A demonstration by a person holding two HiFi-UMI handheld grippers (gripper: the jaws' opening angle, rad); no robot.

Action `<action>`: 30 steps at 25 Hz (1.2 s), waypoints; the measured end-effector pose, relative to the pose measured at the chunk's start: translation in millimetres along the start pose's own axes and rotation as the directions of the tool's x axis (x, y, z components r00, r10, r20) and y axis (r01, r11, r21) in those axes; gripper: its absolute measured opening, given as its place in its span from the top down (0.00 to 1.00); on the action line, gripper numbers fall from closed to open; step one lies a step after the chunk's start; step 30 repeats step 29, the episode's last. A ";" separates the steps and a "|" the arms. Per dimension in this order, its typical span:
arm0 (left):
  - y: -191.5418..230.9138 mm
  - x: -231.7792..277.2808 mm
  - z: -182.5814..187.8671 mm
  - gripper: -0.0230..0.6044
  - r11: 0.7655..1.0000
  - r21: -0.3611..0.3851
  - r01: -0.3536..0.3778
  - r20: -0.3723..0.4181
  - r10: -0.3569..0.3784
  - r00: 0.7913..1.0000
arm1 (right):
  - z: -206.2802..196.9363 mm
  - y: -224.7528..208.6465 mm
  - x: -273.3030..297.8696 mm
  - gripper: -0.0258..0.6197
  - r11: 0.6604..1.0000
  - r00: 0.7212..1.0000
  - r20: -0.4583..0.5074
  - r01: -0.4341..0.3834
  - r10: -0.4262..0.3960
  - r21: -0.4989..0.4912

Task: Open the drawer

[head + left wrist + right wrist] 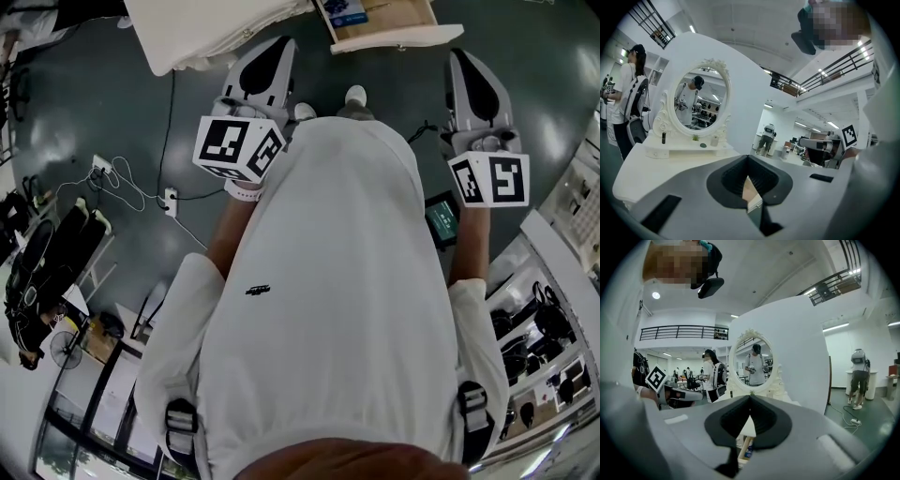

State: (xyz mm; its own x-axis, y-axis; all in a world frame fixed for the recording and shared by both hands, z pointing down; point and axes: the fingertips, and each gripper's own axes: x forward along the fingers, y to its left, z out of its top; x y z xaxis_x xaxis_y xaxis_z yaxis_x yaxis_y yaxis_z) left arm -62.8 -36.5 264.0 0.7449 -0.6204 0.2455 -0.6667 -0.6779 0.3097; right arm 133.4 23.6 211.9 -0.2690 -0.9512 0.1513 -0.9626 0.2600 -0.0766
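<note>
Clenched jaws of the right gripper (750, 400) filled the bottom of its own view. The pads met at the tips and nothing was held between them. The left gripper (748, 159) was clenched and empty in the same way.

From the head view, both grippers were held out ahead of the person's white shirt (328, 281), well apart and pointing away from the body. The drawer (398, 19) lay just beyond and between the two tips, touching neither. It stood pulled open, with its wooden inside showing and a blue item (343, 11) at its left end. Its white front panel faced the person, and its long axis ran across the picture from left to right, slightly tilted.

A strip of the drawer's pale wood showed through the slit under each gripper's tips. The white dressing-table surface (206, 33) lay left of the drawer, and its oval mirror (753, 363) rose behind it. Dark floor (94, 112) lay below.
</note>
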 end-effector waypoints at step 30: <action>-8.5 21.4 -4.4 0.95 1.000 -0.004 0.001 -0.021 -0.001 1.000 | -9.3 -19.6 -1.7 0.94 0.998 1.000 0.003 0.019 -0.019 0.062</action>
